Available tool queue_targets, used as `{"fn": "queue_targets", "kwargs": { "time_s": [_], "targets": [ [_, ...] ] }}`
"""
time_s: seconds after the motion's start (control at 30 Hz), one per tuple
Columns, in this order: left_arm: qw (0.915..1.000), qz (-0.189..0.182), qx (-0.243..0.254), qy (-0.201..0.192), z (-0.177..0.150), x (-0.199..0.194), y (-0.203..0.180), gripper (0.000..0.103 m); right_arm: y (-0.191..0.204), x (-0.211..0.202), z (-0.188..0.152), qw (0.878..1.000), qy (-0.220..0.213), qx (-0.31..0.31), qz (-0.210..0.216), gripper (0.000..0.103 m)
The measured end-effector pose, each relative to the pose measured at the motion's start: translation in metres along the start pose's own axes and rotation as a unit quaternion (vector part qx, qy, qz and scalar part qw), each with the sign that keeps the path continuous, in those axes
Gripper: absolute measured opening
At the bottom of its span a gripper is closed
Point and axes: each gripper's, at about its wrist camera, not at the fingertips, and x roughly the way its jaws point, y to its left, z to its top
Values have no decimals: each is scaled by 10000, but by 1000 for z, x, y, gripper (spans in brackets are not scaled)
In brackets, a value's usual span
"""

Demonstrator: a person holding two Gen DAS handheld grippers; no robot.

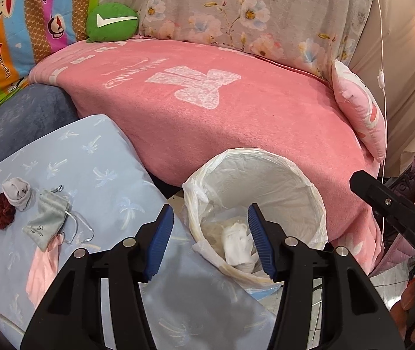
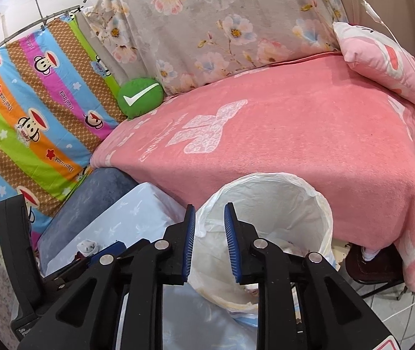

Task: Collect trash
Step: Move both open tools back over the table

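A round bin with a white plastic liner (image 1: 292, 163) (image 2: 295, 186) stands on the floor against the pink-covered seat. Crumpled white tissue (image 1: 236, 243) lies at its bottom. My left gripper (image 1: 210, 221) hangs over the bin's near rim, open, with nothing between its blue pads. My right gripper (image 2: 209, 218) is just in front of the bin's left rim, jaws a narrow gap apart with no object gripped. On the light blue cushion (image 1: 99, 163) to the left lie a balled grey sock (image 1: 18, 192), a dark red scrunchie (image 1: 0, 214), a grey drawstring pouch (image 1: 47, 220) and a pink cloth (image 1: 44, 265).
A pink blanket (image 1: 236, 116) covers the seat behind the bin. On it sit a green check-mark cushion (image 1: 111, 22) and a pink pillow (image 1: 359, 110). A thin white cord (image 1: 382, 93) hangs at the right. Tiled floor (image 2: 397, 303) shows right of the bin.
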Motion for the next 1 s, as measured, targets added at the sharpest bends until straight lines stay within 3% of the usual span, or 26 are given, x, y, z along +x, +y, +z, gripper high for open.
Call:
{"fn": "queue_targets", "kwargs": {
  "time_s": [0.33, 0.43, 0.7, 1.0],
  "targets": [
    [9997, 130, -196, -60, -9, -12, 20, 52, 29, 2, -11, 9992, 190, -284, 203, 24],
    [9993, 226, -281, -79, -13, -16, 31, 61, 39, 4, -16, 9986, 265, -372, 271, 24],
    [9977, 476, -491, -13, -27, -25, 61, 63, 67, 10, -31, 9964, 435, -584, 442, 24],
    [9938, 744, -820, 87, -44, -33, 103, 77, 101, 18, -48, 9923, 636, -881, 590, 29]
  ]
}}
